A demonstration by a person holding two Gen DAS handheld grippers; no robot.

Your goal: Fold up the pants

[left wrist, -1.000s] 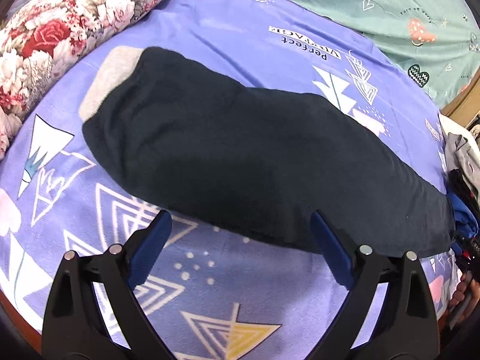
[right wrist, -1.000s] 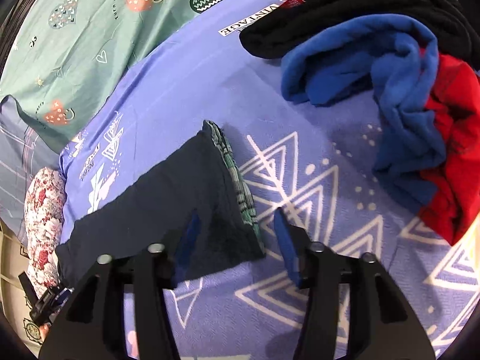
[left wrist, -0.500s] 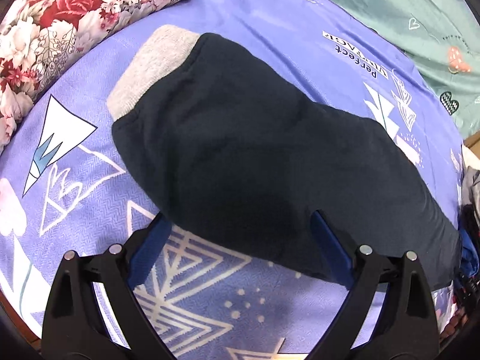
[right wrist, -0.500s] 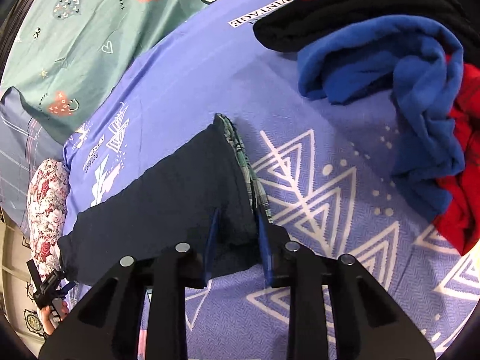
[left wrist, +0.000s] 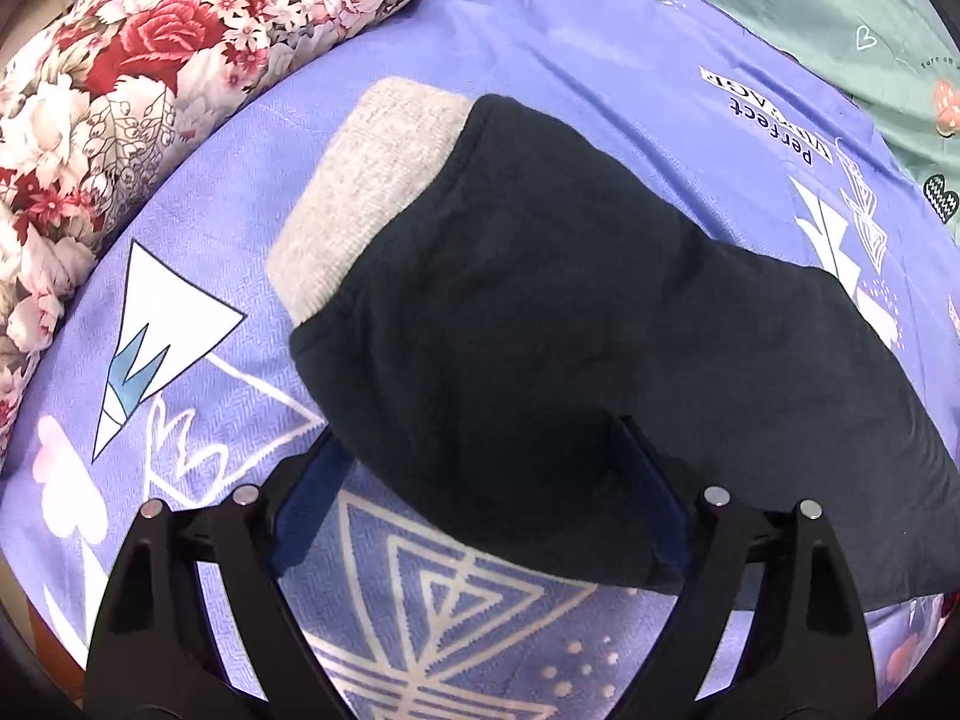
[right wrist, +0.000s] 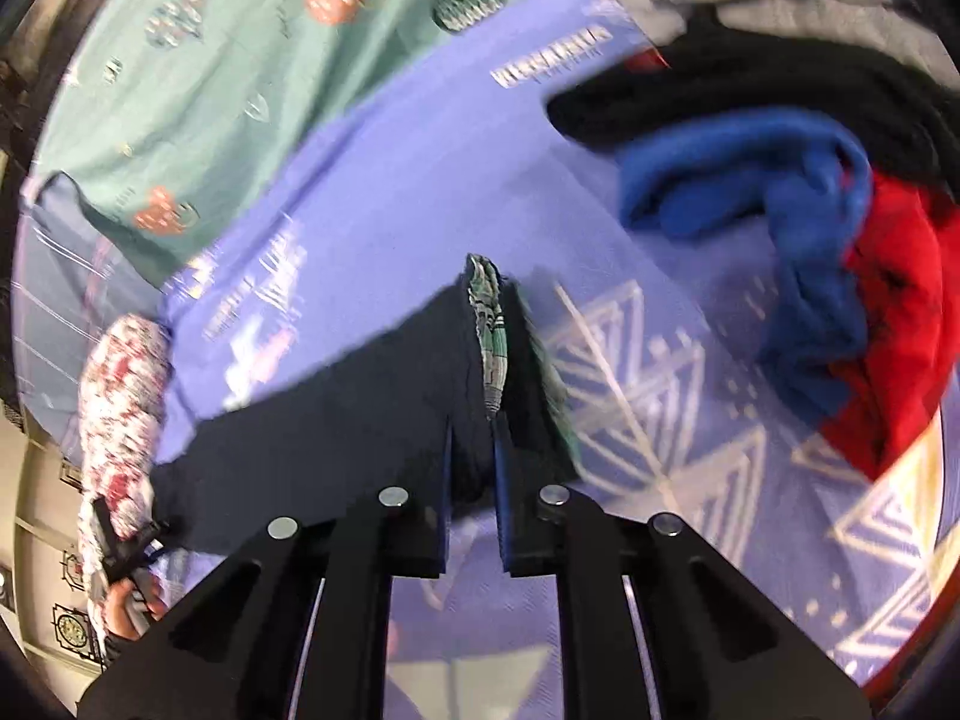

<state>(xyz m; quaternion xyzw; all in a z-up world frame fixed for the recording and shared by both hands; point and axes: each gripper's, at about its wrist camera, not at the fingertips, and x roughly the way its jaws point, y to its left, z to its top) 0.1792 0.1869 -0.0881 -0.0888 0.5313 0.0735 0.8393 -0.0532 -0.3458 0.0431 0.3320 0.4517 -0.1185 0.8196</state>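
Note:
The dark navy pants point(left wrist: 570, 312) lie folded lengthwise on the purple patterned bedsheet point(left wrist: 198, 252), with a grey ribbed cuff point(left wrist: 366, 192) at the far left end. My left gripper point(left wrist: 480, 462) is open, its fingers straddling the near edge of the leg close to the cuff. In the right wrist view the pants point(right wrist: 336, 420) run off to the left; my right gripper point(right wrist: 471, 444) is shut on the waist end, where a green plaid lining point(right wrist: 492, 330) shows, lifted off the sheet.
A floral pillow point(left wrist: 120, 60) lies along the left of the bed. A green blanket point(right wrist: 240, 60) covers the far side. A pile of blue point(right wrist: 780, 210), red point(right wrist: 894, 324) and black point(right wrist: 750, 72) clothes lies to the right of the waist end.
My right gripper closed on the waist end and lifted it. My left gripper moved forward toward the cuff end, its fingers now over the pants' near edge.

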